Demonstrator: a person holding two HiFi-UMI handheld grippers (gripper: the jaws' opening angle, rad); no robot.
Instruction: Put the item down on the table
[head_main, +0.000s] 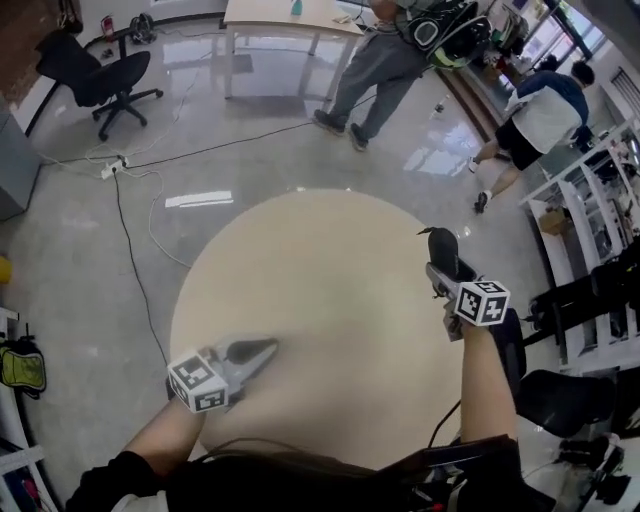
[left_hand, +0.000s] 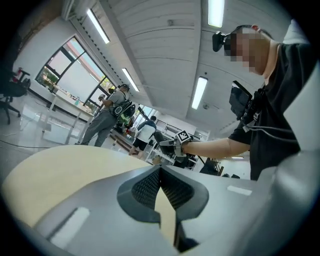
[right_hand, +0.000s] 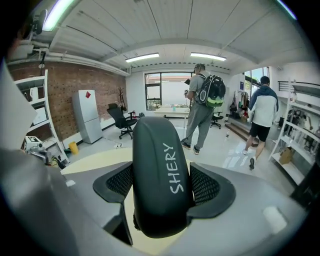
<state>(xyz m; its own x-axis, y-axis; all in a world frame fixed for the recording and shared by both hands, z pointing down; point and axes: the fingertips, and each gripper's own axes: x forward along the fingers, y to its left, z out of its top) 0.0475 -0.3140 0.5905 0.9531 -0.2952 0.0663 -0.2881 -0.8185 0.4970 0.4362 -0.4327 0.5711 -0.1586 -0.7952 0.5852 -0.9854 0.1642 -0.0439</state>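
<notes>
Right tongs (right_hand: 162, 187) grip the black item (right_hand: 159, 150) over the table (head_main: 320, 260); left tongs (left_hand: 160, 175) closed

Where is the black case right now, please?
In the head view, the black case is clamped in the right gripper by the round table's right edge.

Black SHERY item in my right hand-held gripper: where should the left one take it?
The item's free far end, jutting beyond the right hand-held gripper. Come from its left, across the rounded sides; the left hand-held gripper is shut, so open first.
</notes>
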